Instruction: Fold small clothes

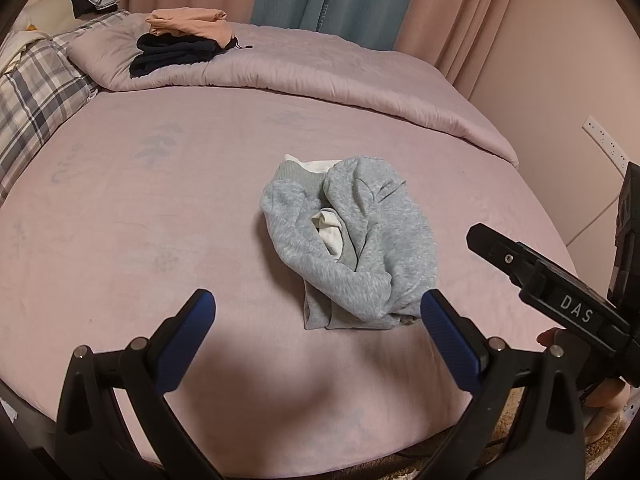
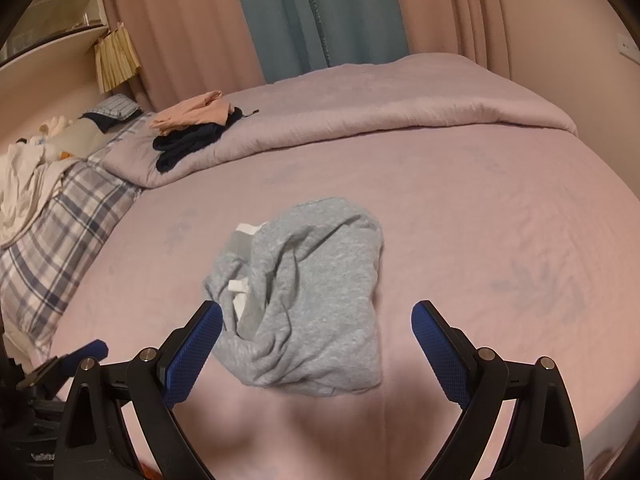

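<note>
A small grey garment with a white lining [image 1: 352, 240] lies crumpled on the pink bed sheet [image 1: 160, 220], a ribbed cuff at its far left. It also shows in the right wrist view [image 2: 312, 300]. My left gripper [image 1: 316, 308] is open and empty, hovering just short of the garment's near edge. My right gripper [image 2: 316, 320] is open and empty, its jaws on either side of the garment's near part, above it. The right gripper's black body [image 1: 560, 296] shows at the right of the left wrist view.
A folded pink quilt [image 1: 300, 68] lies across the far side of the bed, with a peach garment [image 1: 188, 24] on a dark one [image 1: 172, 56] stacked on it. A plaid pillow [image 1: 36, 108] sits at the left. Curtains [image 2: 312, 16] hang behind. A wall [image 1: 560, 100] stands at the right.
</note>
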`<state>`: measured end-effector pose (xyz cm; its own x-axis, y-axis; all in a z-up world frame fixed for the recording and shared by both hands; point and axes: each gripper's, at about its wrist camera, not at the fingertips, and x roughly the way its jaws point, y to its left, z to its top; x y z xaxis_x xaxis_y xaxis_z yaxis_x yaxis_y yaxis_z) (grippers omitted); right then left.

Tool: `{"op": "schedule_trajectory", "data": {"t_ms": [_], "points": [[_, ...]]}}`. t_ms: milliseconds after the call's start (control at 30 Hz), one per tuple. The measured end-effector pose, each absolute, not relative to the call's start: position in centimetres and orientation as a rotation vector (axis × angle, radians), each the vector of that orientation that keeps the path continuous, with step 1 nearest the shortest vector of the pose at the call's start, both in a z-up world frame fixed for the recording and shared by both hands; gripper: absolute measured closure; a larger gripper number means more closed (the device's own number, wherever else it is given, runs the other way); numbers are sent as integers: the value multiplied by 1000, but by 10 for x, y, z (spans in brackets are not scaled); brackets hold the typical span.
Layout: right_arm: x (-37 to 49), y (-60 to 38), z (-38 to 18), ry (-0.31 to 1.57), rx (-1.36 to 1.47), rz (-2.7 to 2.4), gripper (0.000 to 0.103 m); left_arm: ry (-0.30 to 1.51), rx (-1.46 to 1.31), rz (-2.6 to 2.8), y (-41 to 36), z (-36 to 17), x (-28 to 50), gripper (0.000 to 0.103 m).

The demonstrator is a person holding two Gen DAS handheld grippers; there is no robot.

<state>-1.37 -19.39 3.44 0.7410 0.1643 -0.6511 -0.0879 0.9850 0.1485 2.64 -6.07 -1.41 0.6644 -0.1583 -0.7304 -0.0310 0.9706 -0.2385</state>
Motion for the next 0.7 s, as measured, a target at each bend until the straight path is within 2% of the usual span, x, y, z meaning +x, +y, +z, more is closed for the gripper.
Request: {"op": "schedule_trajectory", "data": {"t_ms": [700], "points": [[-15, -194, 33, 732, 109, 132, 8, 858, -249, -78, -62, -17, 24, 0]]}}
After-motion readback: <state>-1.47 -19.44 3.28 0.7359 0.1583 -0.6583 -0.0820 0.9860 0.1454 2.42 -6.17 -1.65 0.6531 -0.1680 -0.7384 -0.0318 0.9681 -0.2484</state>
